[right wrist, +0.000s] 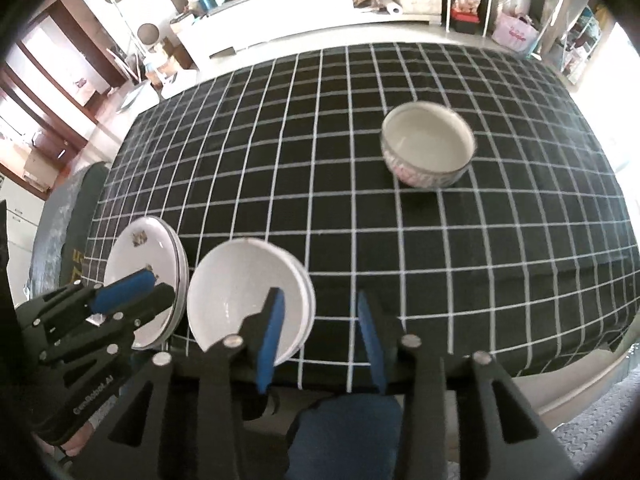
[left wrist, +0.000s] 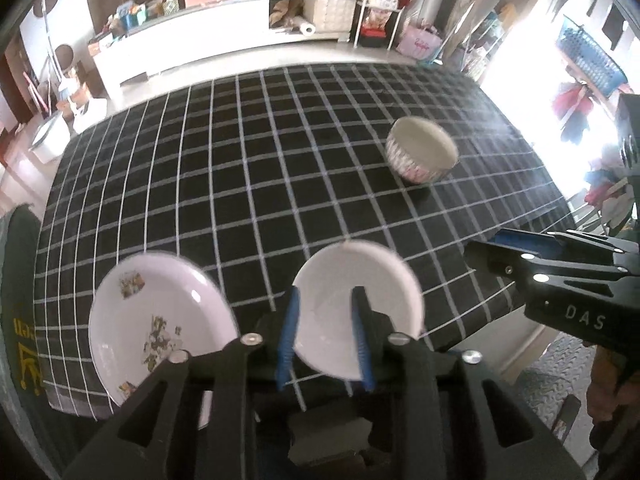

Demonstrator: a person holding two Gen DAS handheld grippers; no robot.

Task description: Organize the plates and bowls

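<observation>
I have both tools low over the near edge of the tabletop (right wrist: 480, 240); the left hand-held gripper (left wrist: 326, 336) hangs with its blue pads apart, framing the plain white bowl (left wrist: 356, 308) without clamping it, which I read as lining up a rim grasp; the floral plate (left wrist: 160, 320) lies just beside it, seemingly atop another plate, though blur makes that uncertain; the right hand-held gripper (right wrist: 320, 340) is likewise spread, holding nothing; the patterned bowl (right wrist: 428, 144) sits well apart, probably the stacking target.
</observation>
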